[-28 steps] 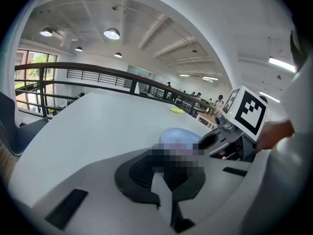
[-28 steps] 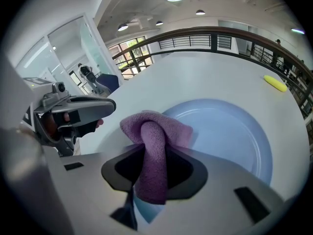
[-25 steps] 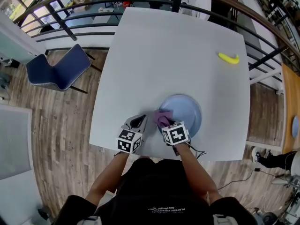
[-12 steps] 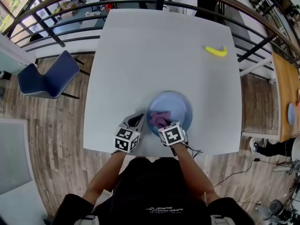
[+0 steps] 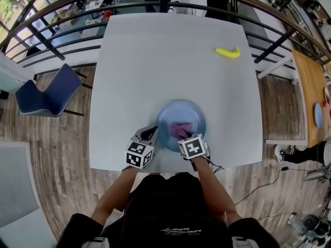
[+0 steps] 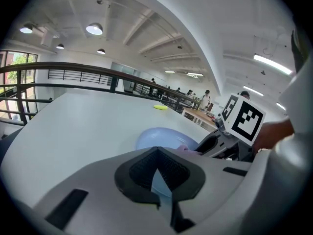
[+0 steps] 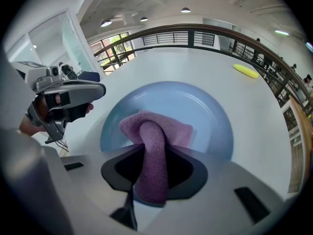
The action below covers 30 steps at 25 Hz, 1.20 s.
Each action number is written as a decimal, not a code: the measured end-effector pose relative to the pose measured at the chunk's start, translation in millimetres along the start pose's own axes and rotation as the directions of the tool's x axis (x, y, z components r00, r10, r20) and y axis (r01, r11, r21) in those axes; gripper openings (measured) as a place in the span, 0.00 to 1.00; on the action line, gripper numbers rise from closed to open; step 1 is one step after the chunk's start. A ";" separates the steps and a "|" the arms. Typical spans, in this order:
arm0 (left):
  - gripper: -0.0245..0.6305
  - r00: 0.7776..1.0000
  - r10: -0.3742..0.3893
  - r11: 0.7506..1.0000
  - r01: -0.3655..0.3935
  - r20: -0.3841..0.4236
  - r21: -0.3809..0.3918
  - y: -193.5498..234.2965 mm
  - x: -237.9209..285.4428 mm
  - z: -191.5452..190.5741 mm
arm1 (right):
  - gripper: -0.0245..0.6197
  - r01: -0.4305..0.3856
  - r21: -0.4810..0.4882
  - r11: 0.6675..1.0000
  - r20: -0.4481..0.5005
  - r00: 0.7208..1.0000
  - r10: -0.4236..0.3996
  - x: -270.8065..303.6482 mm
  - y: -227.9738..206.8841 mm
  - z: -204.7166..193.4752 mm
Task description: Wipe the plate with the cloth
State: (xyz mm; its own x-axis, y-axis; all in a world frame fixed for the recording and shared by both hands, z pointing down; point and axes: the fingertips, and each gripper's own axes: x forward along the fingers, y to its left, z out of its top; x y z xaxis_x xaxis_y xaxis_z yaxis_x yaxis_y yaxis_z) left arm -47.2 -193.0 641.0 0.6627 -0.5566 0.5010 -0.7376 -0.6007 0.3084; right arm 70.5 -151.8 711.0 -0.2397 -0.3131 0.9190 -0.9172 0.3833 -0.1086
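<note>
A pale blue plate [image 5: 192, 113] lies on the white table [image 5: 165, 61] near its front edge. A purple cloth [image 5: 179, 130] rests on the plate's near half, and my right gripper [image 5: 183, 136] is shut on it. In the right gripper view the cloth [image 7: 155, 131] hangs folded between the jaws over the plate [image 7: 210, 116]. My left gripper [image 5: 150, 134] sits just left of the plate's rim, low over the table, its jaws together. In the left gripper view only a thin slit shows between the pads [image 6: 142, 173], with the plate [image 6: 164, 137] just beyond them.
A yellow banana [image 5: 227, 52] lies far back on the right of the table. A dark railing [image 5: 77, 6] runs round the table's far sides. A blue chair [image 5: 46, 94] stands on the wooden floor to the left. The table's front edge is just behind both grippers.
The cloth has slid from the plate's left rim towards its middle with my right gripper. The plate now lies closer to my left gripper, which has hardly moved.
</note>
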 end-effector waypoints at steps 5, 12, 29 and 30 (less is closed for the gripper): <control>0.05 1.000 -0.009 1.000 0.009 -0.001 0.011 -5.2 -0.9 1.9 | 0.23 0.026 0.025 0.999 0.014 1.000 -0.026 -5.2 -10.6 -1.9; 0.05 1.000 -0.008 1.000 0.008 -0.003 0.017 -10.0 -1.6 2.8 | 0.23 0.029 0.077 0.997 0.046 0.998 -0.032 -8.3 -24.3 -2.5; 0.05 0.997 0.057 0.998 -0.058 0.048 0.008 1.7 -14.6 21.5 | 0.23 0.006 0.048 0.999 0.300 0.954 -0.020 -33.9 -23.5 45.0; 0.05 0.997 0.061 0.998 -0.061 0.053 0.010 2.0 -14.7 24.1 | 0.23 0.010 0.045 0.999 0.322 0.946 -0.024 -38.5 -24.9 49.6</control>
State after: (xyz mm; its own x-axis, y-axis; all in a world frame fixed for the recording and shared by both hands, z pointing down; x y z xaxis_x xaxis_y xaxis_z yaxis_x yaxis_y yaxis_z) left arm -55.3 -199.8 614.7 0.6226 -0.6219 0.4749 -0.7756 -0.5709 0.2692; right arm 86.7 -192.4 659.6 -0.3070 -0.5853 0.7505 -0.9331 0.3402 -0.1165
